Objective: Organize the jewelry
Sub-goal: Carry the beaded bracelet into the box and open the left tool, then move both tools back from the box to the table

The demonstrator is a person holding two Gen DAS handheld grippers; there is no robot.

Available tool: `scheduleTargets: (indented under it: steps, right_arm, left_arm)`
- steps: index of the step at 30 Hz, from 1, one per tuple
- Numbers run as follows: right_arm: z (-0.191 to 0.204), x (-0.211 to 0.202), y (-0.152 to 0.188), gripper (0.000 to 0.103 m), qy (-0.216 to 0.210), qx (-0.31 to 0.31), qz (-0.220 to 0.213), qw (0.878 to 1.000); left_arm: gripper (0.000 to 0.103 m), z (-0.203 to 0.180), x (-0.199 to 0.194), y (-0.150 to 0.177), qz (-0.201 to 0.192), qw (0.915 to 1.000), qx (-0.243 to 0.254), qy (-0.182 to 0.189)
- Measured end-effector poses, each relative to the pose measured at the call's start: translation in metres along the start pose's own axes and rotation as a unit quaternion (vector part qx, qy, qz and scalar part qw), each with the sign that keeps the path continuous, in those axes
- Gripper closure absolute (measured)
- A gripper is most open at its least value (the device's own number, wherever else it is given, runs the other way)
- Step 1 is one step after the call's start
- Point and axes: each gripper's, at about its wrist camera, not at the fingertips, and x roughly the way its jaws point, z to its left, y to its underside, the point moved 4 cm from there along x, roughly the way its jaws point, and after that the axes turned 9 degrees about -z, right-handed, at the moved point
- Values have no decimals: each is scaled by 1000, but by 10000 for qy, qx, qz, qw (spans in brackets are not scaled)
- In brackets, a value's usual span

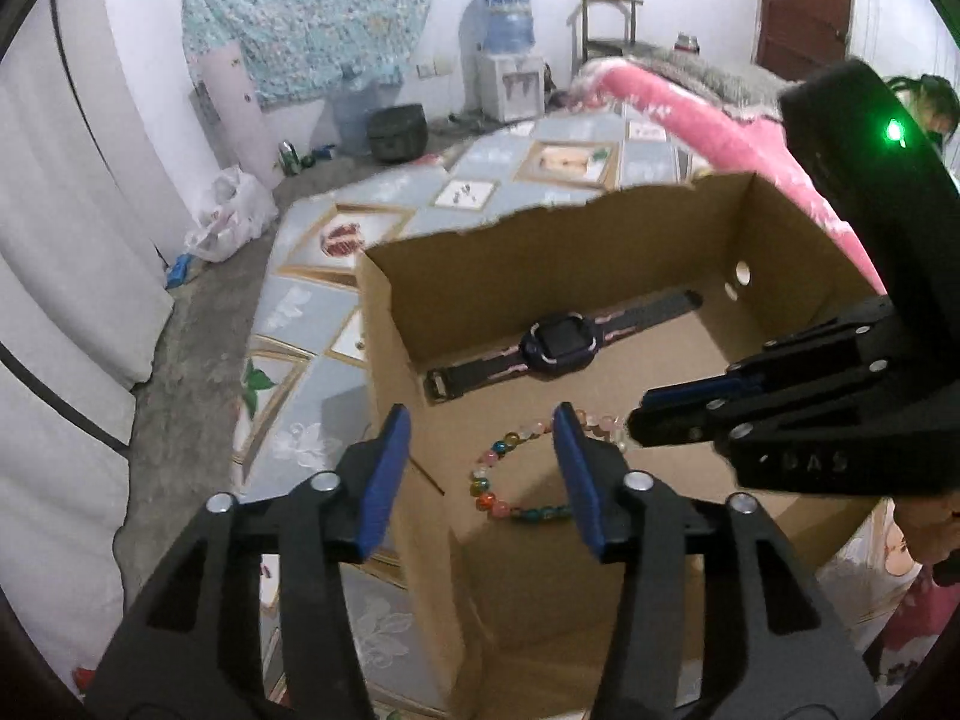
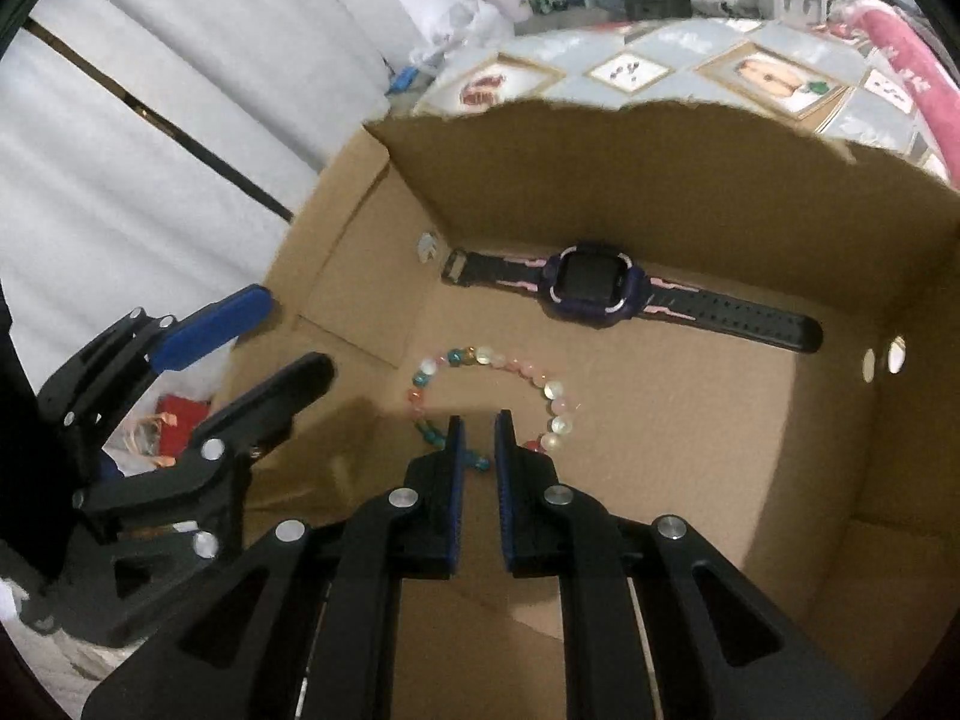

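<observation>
An open cardboard box (image 1: pixel 540 252) (image 2: pixel 660 180) holds a dark watch (image 1: pixel 555 341) (image 2: pixel 591 285) with a pink-trimmed strap, lying along its far wall. A bracelet of coloured beads (image 1: pixel 498 480) (image 2: pixel 480 360) lies on the box floor in front of it. My left gripper (image 1: pixel 480 474) is open over the box's left wall, empty; it also shows in the right wrist view (image 2: pixel 294 336). My right gripper (image 2: pixel 478 438) is nearly shut, empty, just above the bracelet's near side; in the left wrist view (image 1: pixel 636 414) it reaches in from the right.
The box stands on a bed with a patterned blue quilt (image 1: pixel 312 312) (image 2: pixel 660 66). A pink blanket (image 1: pixel 690 114) lies behind it. White padded rolls (image 1: pixel 72 240) stand left. A water dispenser (image 1: pixel 507 60) and a chair (image 1: pixel 606 24) stand by the far wall.
</observation>
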Motion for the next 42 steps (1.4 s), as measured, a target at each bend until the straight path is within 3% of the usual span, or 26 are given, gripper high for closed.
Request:
scheduleTargets:
  steps: [6, 9, 11, 14, 17, 20, 24, 26, 29, 32, 37, 42]
  right_arm:
    - [-3, -72, 24, 89, -102, 32, -979, 9951]
    - [2, -109, 45, 67, -49, -107, -1423, 9898]
    - [5, -124, 64, 53, 23, -285, -1598, 9867]
    - [12, -124, 99, 34, 73, -480, -1475, 9879]
    - [15, -105, 147, 26, 301, -521, -1082, 9923]
    - [10, -76, 186, 25, 944, -570, -617, 9920]
    - [-4, -61, 208, 20, 1848, -555, -485, 9800]
    - [-13, -63, 210, 10, 2101, -386, -626, 9749]
    - [-23, -61, 210, 7, 2332, -285, -674, 9697]
    - [-30, -54, 211, 7, 2517, -356, -585, 9654]
    - [-45, -50, 209, 6, 2298, 17, -597, 9714]
    - [-50, -50, 210, 6, 2329, -149, -745, 9695]
  left_arm:
    - [33, 17, -63, 5, -817, 9962, -283, -35]
    - [24, 25, -92, 22, -1022, 9938, -438, 63]
    - [21, 29, -104, 42, -953, 9934, -590, 227]
    - [17, 31, -109, 73, -692, 9933, -848, 375]
    - [16, 20, -93, 113, -106, 9933, -1025, 523]
    - [16, 2, -61, 150, 574, 9927, -1014, 319]
    - [16, -8, -31, 180, 1152, 9902, -770, -158]
    - [13, -6, -27, 182, 1159, 9894, -816, -313]
    - [7, 1, -25, 185, 1210, 9874, -966, -330]
    - [7, 8, -28, 192, 1132, 9879, -1024, -281]
    - [6, 6, -26, 189, 1091, 9888, -989, -261]
    - [6, 6, -29, 190, 1008, 9900, -957, -244]
